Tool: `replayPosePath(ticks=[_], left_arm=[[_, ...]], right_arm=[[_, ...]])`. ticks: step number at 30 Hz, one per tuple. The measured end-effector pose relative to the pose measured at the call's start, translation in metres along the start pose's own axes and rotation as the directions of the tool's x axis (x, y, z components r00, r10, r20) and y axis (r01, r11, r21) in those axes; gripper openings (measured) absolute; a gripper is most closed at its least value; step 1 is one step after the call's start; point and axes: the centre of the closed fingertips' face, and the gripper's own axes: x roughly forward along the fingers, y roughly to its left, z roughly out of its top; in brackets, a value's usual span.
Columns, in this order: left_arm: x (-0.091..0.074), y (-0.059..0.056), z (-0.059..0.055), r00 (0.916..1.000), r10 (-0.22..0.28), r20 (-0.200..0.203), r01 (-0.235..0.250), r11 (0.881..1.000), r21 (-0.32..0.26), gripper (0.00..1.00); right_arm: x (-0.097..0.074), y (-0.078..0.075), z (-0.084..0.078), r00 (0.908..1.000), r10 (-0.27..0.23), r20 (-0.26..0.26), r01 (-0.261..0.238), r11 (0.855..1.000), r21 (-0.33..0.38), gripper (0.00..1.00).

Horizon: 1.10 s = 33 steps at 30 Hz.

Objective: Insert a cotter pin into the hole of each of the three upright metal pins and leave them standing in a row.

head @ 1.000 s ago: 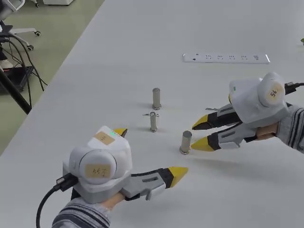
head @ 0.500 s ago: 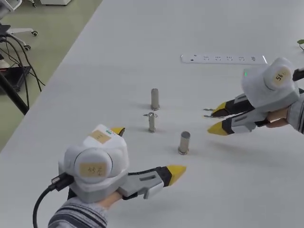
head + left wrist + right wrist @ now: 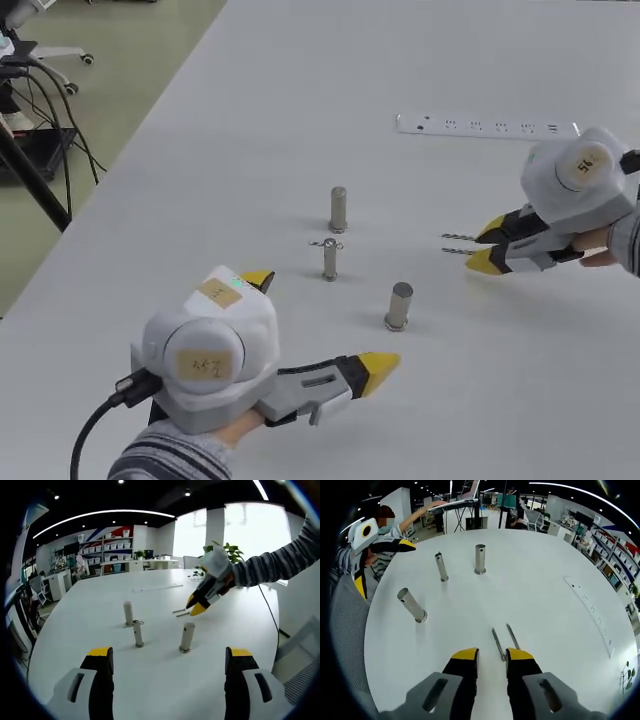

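Pinching cotter (image 3: 455, 243) in right gripper (image 3: 487, 245), jaws nearly closed on it, both prongs poking forward toward the pins. Holding that gripper right of the row, apart from all three pins, over table (image 3: 250, 150). Showing same cotter (image 3: 502, 639) between own yellow jaw tips in right gripper view. Holding left gripper (image 3: 317, 322) low at near side of table, jaws spread wide, gripping nothing, well apart from the pins. Standing upright on table: far pin (image 3: 338, 210), mid pin (image 3: 330, 258), near pin (image 3: 399, 306), with near one offset right of the line through the other two. Carrying seated cotter (image 3: 322, 243) through hole near top of mid pin; far and near pins not yet fitted. Lying flat beyond the pins, toward far side: power strip (image 3: 487, 127). Showing in left gripper view: right gripper (image 3: 197, 605) with cotter (image 3: 181, 612) beyond near pin (image 3: 187, 637), mid pin (image 3: 138, 633) and far pin (image 3: 128, 614) off to its left, own jaws wide at bottom.
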Motion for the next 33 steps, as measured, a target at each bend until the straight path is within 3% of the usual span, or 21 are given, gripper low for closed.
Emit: replayPosePath(ticks=[9,19,25,33], left_arm=[[0.003,-0.002,-0.006,0.9998,-0.017,-0.013,0.017,1.000,-0.010,0.90],[0.002,-0.003,-0.003,0.9998,-0.018,0.005,0.018,1.000,0.000,0.85],[0.000,-0.003,-0.005,0.9997,-0.021,-0.013,0.021,1.000,0.001,0.84],[-0.003,-0.006,-0.002,0.9992,-0.037,-0.016,0.037,0.999,0.005,0.83]], right_arm=[[0.009,-0.014,-0.009,0.9986,-0.001,-0.052,0.002,1.000,0.021,0.11],[0.007,-0.010,-0.011,0.9965,0.026,-0.080,-0.024,0.999,0.024,0.06],[0.004,-0.005,-0.012,0.9931,0.031,-0.113,-0.036,0.999,-0.039,0.00],[0.005,-0.001,-0.013,0.9943,0.042,-0.098,-0.046,0.998,-0.038,0.00]])
